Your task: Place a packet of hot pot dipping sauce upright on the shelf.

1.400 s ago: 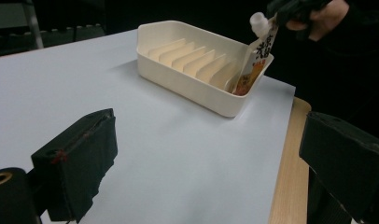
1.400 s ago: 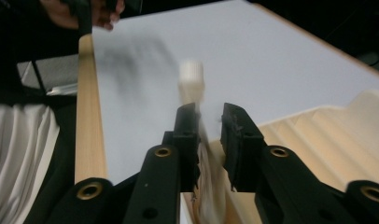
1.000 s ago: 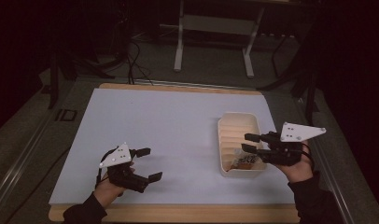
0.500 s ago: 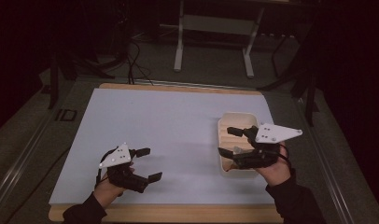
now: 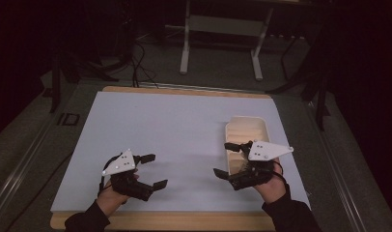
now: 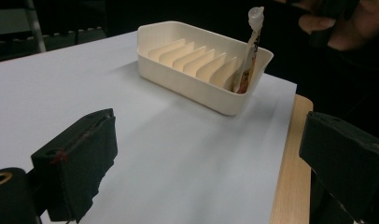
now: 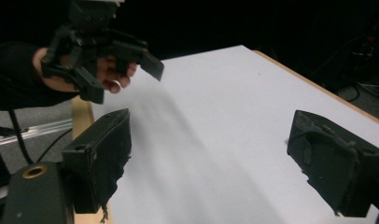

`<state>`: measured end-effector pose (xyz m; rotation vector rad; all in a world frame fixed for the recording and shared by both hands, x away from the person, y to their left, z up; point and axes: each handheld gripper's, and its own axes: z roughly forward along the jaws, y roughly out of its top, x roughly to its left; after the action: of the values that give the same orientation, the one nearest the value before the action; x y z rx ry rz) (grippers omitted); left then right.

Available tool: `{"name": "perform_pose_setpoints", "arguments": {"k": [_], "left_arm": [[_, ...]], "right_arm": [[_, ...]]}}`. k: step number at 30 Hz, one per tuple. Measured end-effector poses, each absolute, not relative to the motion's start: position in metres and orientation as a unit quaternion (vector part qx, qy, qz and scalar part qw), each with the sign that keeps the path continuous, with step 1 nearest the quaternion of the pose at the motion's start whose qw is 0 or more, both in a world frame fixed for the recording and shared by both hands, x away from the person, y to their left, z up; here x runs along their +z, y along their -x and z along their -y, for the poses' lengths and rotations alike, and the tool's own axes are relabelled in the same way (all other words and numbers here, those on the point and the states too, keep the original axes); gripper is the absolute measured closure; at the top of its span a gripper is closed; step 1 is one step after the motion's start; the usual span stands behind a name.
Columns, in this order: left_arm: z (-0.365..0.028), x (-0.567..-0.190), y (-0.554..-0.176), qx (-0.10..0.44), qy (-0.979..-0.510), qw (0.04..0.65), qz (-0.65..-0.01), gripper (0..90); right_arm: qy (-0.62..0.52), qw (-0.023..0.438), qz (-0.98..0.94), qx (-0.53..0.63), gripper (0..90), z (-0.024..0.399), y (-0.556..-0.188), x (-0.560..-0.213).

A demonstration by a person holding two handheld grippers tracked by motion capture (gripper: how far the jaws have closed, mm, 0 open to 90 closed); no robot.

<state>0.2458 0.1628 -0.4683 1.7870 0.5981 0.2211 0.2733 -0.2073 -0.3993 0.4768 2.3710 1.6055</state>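
both grippers, left (image 5: pixel 150 170) and right (image 5: pixel 228 159), held with fingers spread, empty, over the white bench (image 5: pixel 165 130). from the left gripper view: sachet (image 6: pixel 249 49) upright in the ribbed tray's (image 6: pixel 187 81) end slot.

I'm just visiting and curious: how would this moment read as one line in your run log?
left gripper: open, empty, near table edge | right gripper: open, empty, beside tray | ribbed cream tray: one sachet upright in end slot | white mat: otherwise bare
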Motion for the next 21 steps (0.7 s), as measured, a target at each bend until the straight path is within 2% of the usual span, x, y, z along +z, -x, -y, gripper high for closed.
{"name": "perform_pose_setpoints", "arguments": {"k": [12, 21], "left_arm": [[-0.165, -0.471, -0.246, 0.095, -0.764, 0.584, -0.258, 4.7], [-0.165, -0.472, -0.245, 0.097, -0.765, 0.583, -0.255, 4.6]], "right_arm": [[-0.189, 0.092, -0.818, 0.536, 14.0, 0.202, -0.269, -0.442], [-0.199, 0.078, -0.826, 0.521, 14.1, 0.202, -0.263, -0.460]]}}
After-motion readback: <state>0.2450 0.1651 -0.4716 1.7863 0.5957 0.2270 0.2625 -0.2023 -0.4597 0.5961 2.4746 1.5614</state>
